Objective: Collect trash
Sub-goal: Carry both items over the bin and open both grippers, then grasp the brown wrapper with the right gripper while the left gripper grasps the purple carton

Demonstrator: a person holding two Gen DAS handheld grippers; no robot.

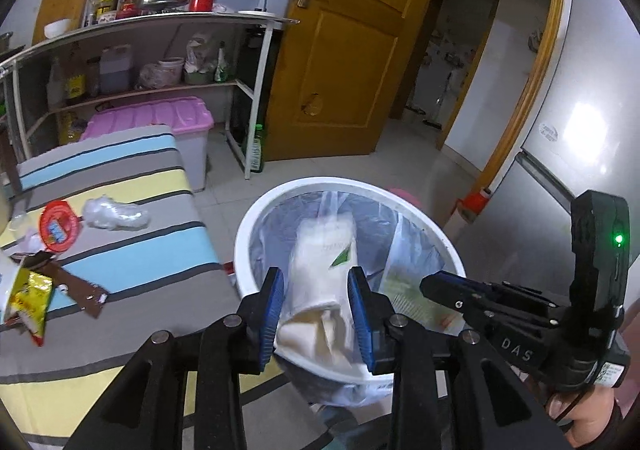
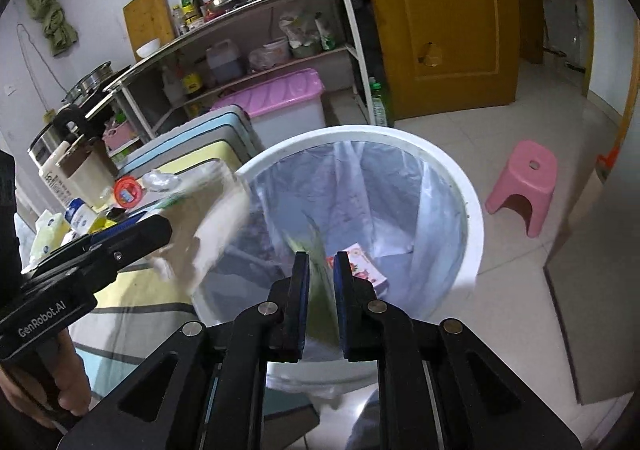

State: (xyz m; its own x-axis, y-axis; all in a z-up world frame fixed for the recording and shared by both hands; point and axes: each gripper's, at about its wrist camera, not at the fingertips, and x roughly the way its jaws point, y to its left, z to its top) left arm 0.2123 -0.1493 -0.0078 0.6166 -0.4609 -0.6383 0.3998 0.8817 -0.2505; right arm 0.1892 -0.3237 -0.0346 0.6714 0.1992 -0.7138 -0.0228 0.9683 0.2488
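Observation:
A white bin (image 1: pixel 244 226) lined with a clear bag stands beside the striped table (image 1: pixel 132 250). My left gripper (image 1: pixel 316 290) is over the bin's near rim, jaws apart, with a cream wrapper (image 1: pixel 320 258) between the pads; it looks blurred in the right wrist view (image 2: pixel 216 217). My right gripper (image 2: pixel 321 274) is above the same bin (image 2: pixel 472 209), nearly shut on a thin green wrapper (image 2: pixel 320 306). A pink packet (image 2: pixel 364 262) lies in the bin's bottom. On the table lie a crumpled clear plastic (image 1: pixel 114 213), a red lid (image 1: pixel 59 226), a yellow snack packet (image 1: pixel 30 298) and a brown wrapper (image 1: pixel 76 284).
A metal shelf unit (image 1: pixel 160 49) with bottles and pots stands behind the table, with a pink-lidded box (image 1: pixel 160 121) under it. A yellow door (image 1: pixel 344 49) is ahead, a fridge (image 1: pixel 568 121) at the right. A pink stool (image 2: pixel 524 185) sits on the floor beyond the bin.

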